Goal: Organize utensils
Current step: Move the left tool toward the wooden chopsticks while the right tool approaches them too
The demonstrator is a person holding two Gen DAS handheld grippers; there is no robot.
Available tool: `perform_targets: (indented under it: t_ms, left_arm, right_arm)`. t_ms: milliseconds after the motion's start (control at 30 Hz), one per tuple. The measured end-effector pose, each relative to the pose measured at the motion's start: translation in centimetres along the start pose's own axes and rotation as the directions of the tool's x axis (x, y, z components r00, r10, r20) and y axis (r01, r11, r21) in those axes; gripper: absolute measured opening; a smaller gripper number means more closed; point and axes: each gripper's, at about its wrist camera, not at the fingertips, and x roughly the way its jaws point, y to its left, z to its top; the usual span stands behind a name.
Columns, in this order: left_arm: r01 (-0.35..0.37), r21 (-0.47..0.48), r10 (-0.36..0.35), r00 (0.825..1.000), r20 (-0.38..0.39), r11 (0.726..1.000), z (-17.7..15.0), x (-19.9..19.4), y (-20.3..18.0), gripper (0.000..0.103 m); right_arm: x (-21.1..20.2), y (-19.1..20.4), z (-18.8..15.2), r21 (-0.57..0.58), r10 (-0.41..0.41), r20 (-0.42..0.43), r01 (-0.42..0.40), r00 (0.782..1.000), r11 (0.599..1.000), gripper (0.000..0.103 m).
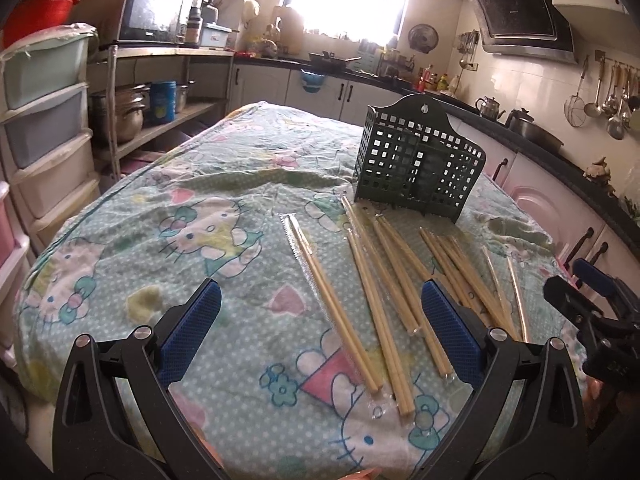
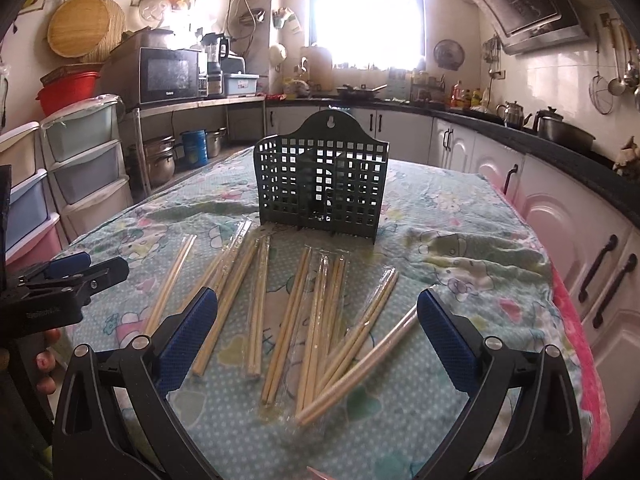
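Clear wrappers blur the chopsticks [image 2: 292, 320] together, so an exact count is hard; from the right wrist view, roughly eight wrapped pairs. They lie flat on the cartoon-print tablecloth [image 1: 200, 184], long axes running away from both grippers toward the dark green slotted holder [image 2: 320, 184], which stands upright just beyond them. The left gripper [image 1: 320, 332] has its jaws spread wide, holding nothing. The right gripper [image 2: 316, 332] is equally wide, empty, chopsticks lying between its fingers.

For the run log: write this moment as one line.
stage: start | left gripper: open, empty | right gripper: open, empty | chopsticks: loose on tablecloth | green holder: upright, looks empty
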Motion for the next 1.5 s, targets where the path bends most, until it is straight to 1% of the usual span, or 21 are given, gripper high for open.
perform_targets:
  t_ms: [100, 333, 400, 467, 567, 667, 733, 800, 833, 867, 900, 933, 967, 1033, 1067, 1100, 1167, 1233, 1400, 1500]
  left_arm:
    - [0.006, -0.001, -0.006, 1.000, -0.023, 1.000, 0.8, 1.0, 0.1, 0.092]
    - [0.020, 0.013, -0.019, 0.998, -0.061, 1.000, 2.3, 3.3, 0.3, 0.092]
    - [0.020, 0.024, -0.018, 0.997, -0.069, 1.000, 2.6, 3.9, 0.4, 0.092]
    - [0.039, 0.030, -0.036, 0.996, -0.083, 0.999, 2.8, 4.7, 0.5, 0.092]
    - [0.049, 0.034, -0.046, 0.993, -0.109, 0.998, 3.1, 5.7, 0.7, 0.092]
    - [0.043, 0.036, -0.037, 0.990, -0.139, 0.998, 3.4, 6.9, 1.1, 0.092]
    - [0.058, 0.028, -0.053, 0.986, -0.157, 0.998, 3.6, 7.5, 1.2, 0.091]
    - [0.071, 0.022, -0.066, 0.980, -0.185, 0.997, 3.9, 8.3, 1.2, 0.087]
    - [0.088, 0.015, -0.083, 0.975, -0.204, 0.996, 4.0, 8.8, 1.2, 0.085]
    - [0.104, 0.004, -0.100, 0.971, -0.218, 0.995, 4.0, 9.2, 1.3, 0.079]
    - [0.132, -0.016, -0.132, 0.963, -0.237, 0.991, 4.1, 9.7, 1.4, 0.073]
    - [0.146, -0.027, -0.148, 0.956, -0.252, 0.989, 4.1, 10.1, 1.5, 0.069]
    - [0.149, -0.031, -0.152, 0.952, -0.266, 0.988, 4.2, 10.6, 1.4, 0.063]
    - [0.141, -0.028, -0.143, 0.951, -0.275, 0.990, 4.2, 11.2, 1.4, 0.055]
    - [0.135, -0.031, -0.138, 0.948, -0.286, 0.990, 4.2, 11.5, 1.5, 0.049]
    - [0.134, -0.037, -0.139, 0.945, -0.297, 0.990, 4.2, 11.8, 1.5, 0.045]
    - [0.131, -0.042, -0.137, 0.940, -0.311, 0.991, 4.2, 12.4, 1.6, 0.043]
    - [0.120, -0.025, -0.122, 0.942, -0.312, 0.992, 4.2, 12.7, 1.4, 0.041]
    - [0.095, -0.019, -0.096, 0.942, -0.321, 0.995, 4.6, 13.0, 1.5, 0.041]
    - [0.076, -0.012, -0.075, 0.942, -0.326, 0.997, 4.8, 13.4, 1.6, 0.041]
  right_arm:
    - [1.0, -0.5, 0.6, 0.006, 0.007, -0.022, -0.007, 1.000, 1.000, 0.097]
    - [4.6, -2.1, 2.0, 0.042, 0.031, -0.112, -0.027, 0.993, 0.999, 0.096]
    - [5.7, -2.4, 2.3, 0.052, 0.040, -0.138, -0.033, 0.990, 0.998, 0.093]
    - [6.4, -2.6, 2.5, 0.053, 0.046, -0.158, -0.038, 0.986, 0.998, 0.088]
    - [7.7, -2.8, 2.8, 0.062, 0.055, -0.183, -0.045, 0.982, 0.997, 0.086]
    - [8.7, -3.1, 3.3, 0.056, 0.059, -0.200, -0.048, 0.978, 0.997, 0.083]
    - [9.6, -3.3, 3.7, 0.050, 0.052, -0.213, -0.042, 0.976, 0.998, 0.081]
    - [10.4, -3.6, 3.9, 0.043, 0.050, -0.229, -0.041, 0.972, 0.998, 0.077]
    - [10.8, -3.8, 3.9, 0.045, 0.047, -0.238, -0.037, 0.970, 0.998, 0.072]
    - [11.3, -4.1, 3.9, 0.051, 0.047, -0.251, -0.036, 0.967, 0.998, 0.066]
    - [11.7, -4.3, 3.9, 0.056, 0.049, -0.261, -0.036, 0.964, 0.998, 0.063]
    - [12.3, -4.6, 3.9, 0.062, 0.050, -0.277, -0.034, 0.960, 0.998, 0.059]
    - [12.8, -4.9, 3.9, 0.068, 0.052, -0.290, -0.033, 0.956, 0.997, 0.056]
    - [13.5, -5.2, 4.0, 0.074, 0.060, -0.307, -0.039, 0.950, 0.996, 0.052]
    - [13.8, -5.3, 4.0, 0.076, 0.064, -0.312, -0.042, 0.948, 0.996, 0.049]
    - [14.2, -5.4, 4.0, 0.077, 0.067, -0.320, -0.045, 0.945, 0.996, 0.048]
    - [14.8, -5.5, 4.1, 0.086, 0.082, -0.334, -0.056, 0.939, 0.995, 0.040]
    - [15.5, -5.7, 4.1, 0.103, 0.102, -0.352, -0.070, 0.930, 0.992, 0.036]
    - [17.0, -5.7, 4.3, 0.124, 0.135, -0.382, -0.094, 0.914, 0.988, 0.035]
    - [17.7, -5.6, 4.3, 0.122, 0.140, -0.395, -0.099, 0.908, 0.988, 0.034]
